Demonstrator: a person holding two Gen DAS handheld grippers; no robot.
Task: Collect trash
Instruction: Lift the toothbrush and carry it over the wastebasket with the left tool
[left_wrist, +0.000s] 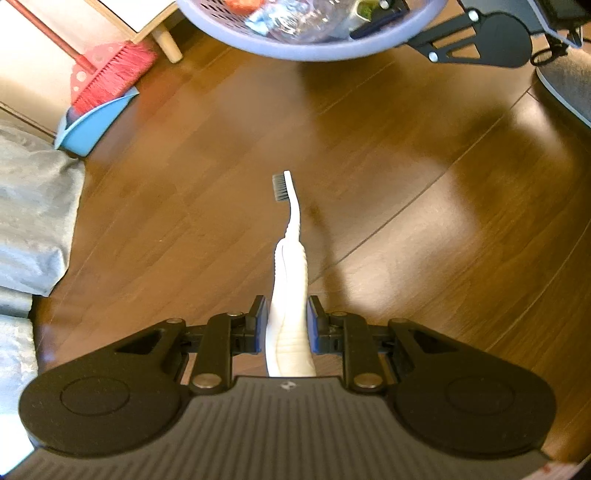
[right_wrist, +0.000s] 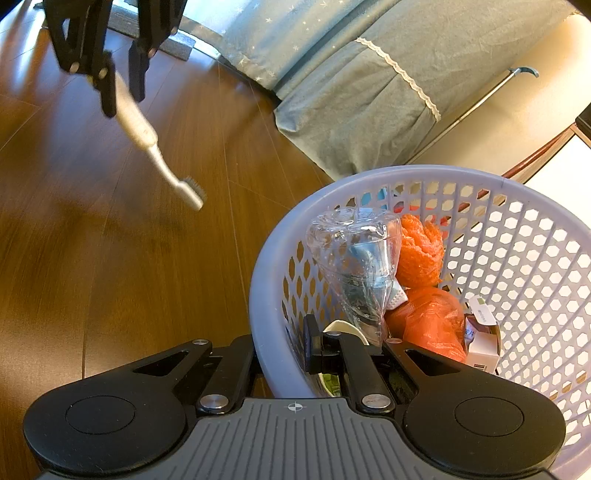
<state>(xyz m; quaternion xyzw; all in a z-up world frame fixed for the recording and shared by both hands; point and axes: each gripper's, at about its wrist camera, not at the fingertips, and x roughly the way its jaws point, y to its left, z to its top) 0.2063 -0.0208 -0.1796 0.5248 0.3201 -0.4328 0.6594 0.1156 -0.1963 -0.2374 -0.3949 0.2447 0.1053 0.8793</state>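
A white toothbrush (left_wrist: 290, 280) with dark bristles sticks out forward from my left gripper (left_wrist: 288, 314), which is shut on its thick handle above the wooden floor. From the right wrist view the same toothbrush (right_wrist: 147, 136) hangs head-down from the left gripper (right_wrist: 123, 98) at the upper left, apart from the basket. My right gripper (right_wrist: 282, 350) is shut on the rim of a lavender mesh basket (right_wrist: 406, 173), one finger outside the wall and one inside. The basket holds a crushed clear bottle (right_wrist: 354, 258), orange netting (right_wrist: 421, 251) and a small carton (right_wrist: 480, 339).
A red broom (left_wrist: 110, 74) stands in a blue dustpan (left_wrist: 92, 125) at the left. Grey-blue bedding (right_wrist: 351, 92) hangs down to the floor beside the basket. A wooden furniture leg (left_wrist: 168, 44) stands behind the broom. Brown wooden floor (left_wrist: 406, 184) lies between the toothbrush and the basket (left_wrist: 295, 51).
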